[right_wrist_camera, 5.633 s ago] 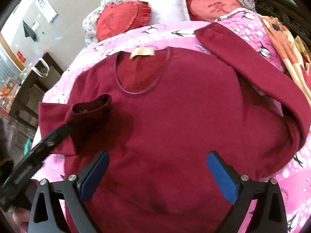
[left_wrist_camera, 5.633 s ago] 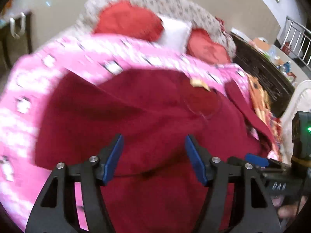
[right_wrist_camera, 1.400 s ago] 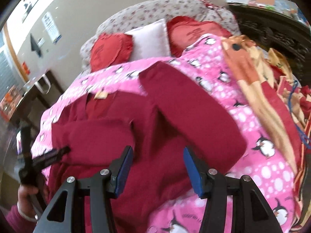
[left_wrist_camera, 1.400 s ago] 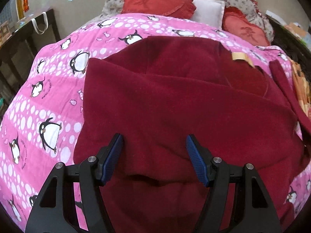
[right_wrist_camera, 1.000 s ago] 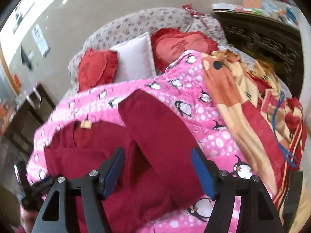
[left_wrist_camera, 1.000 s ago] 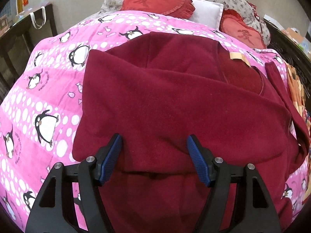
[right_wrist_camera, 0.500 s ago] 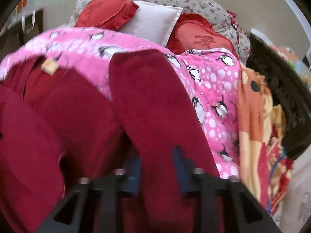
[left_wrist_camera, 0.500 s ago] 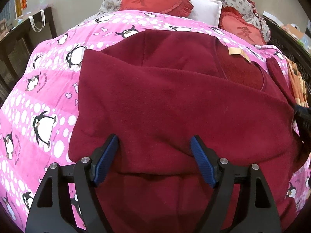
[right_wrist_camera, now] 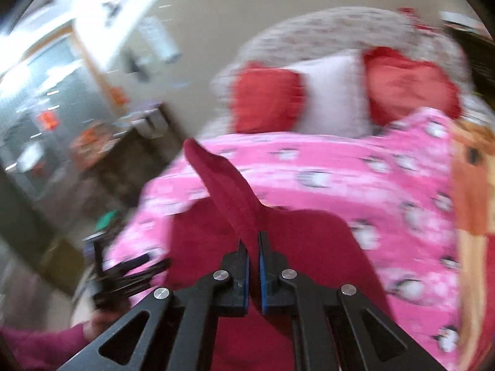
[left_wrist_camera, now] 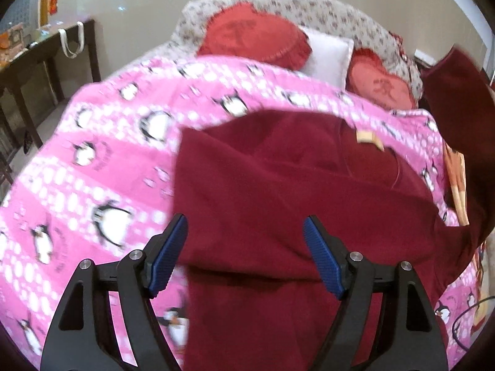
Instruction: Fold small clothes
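The dark red top (left_wrist_camera: 294, 191) lies spread on the pink penguin blanket (left_wrist_camera: 92, 160) that covers the bed, its neck label toward the red cushions (left_wrist_camera: 253, 40) at the head. Its near-left edge has a doubled layer of cloth lying over the body, so one side looks already folded in. The right gripper (right_wrist_camera: 253, 266) has its jaws clamped together on the other sleeve (right_wrist_camera: 225, 191), which rises from the jaws above the top; in the left wrist view the same sleeve hangs in the air to the right of the top. The left gripper (left_wrist_camera: 244, 247) hovers over the near-left part of the top with its jaws wide apart, holding nothing. The step in hand looks to be folding the second sleeve across the body. The next move probably calls for carrying the sleeve over toward the middle of the top, laying it flat without dragging the body out of shape, then letting go; the idle left gripper could steady the cloth meanwhile. Both views are blurred, so the finer creases cannot be read.
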`<state>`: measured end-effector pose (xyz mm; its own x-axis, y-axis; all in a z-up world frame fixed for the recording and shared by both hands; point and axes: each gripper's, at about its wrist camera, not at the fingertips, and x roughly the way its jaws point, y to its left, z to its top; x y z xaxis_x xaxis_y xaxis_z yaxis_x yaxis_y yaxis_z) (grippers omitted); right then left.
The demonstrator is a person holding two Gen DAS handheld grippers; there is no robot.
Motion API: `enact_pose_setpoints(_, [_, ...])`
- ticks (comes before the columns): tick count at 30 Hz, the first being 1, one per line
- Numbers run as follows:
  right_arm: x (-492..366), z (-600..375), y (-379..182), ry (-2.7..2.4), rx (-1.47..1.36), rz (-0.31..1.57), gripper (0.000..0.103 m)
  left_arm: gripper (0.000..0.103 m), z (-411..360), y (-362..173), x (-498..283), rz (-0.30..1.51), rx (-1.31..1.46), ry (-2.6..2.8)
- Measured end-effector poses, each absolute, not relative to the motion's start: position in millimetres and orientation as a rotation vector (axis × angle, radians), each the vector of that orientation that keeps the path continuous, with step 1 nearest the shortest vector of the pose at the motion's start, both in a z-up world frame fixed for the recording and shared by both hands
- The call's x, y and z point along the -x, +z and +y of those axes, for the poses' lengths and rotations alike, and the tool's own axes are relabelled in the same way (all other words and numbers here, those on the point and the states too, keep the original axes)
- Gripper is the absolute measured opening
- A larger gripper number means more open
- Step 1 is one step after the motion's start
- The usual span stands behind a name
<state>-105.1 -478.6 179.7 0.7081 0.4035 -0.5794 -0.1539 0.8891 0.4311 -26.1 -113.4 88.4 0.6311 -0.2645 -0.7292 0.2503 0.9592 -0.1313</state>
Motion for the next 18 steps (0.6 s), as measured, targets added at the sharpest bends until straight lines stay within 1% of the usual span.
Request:
enact_pose_setpoints(4, [95.2, -427.2, 193.4, 0.542, -0.352, 0.743, 0.004, 0.078, -82.3, 105.4, 30.3, 0.798, 0.055, -0.261])
enact_pose_setpoints(6, [84.6, -405.5, 188.5, 0.609, -0.359, 0.779, 0.004, 0.078, -65.3, 110.2, 31.3, 0.787, 0.075, -0.236])
enact_pose_setpoints(8, [65.3, -383.0, 175.0, 0.686, -0.368, 0.856, 0.004, 0.078, -47.9, 113.6, 32.7, 0.778, 0.094, -0.206])
enact_pose_setpoints(13, [11.4, -339.6, 115.7, 0.706, -0.324, 1.076, 0.004, 0.078, -26.8, 111.6, 29.9, 0.785, 0.107, -0.183])
enact_pose_setpoints(16, [-32.4, -329.9, 69.2, 0.538, -0.24, 1.174, 0.005, 0.078, -30.1, 105.6, 25.5, 0.806, 0.094, -0.199])
enact_pose_setpoints(18, [-50.6, -332.9, 54.1, 0.427, -0.222, 1.197, 0.011, 0.078, -33.9, 102.2, 23.0, 0.822, 0.091, -0.211])
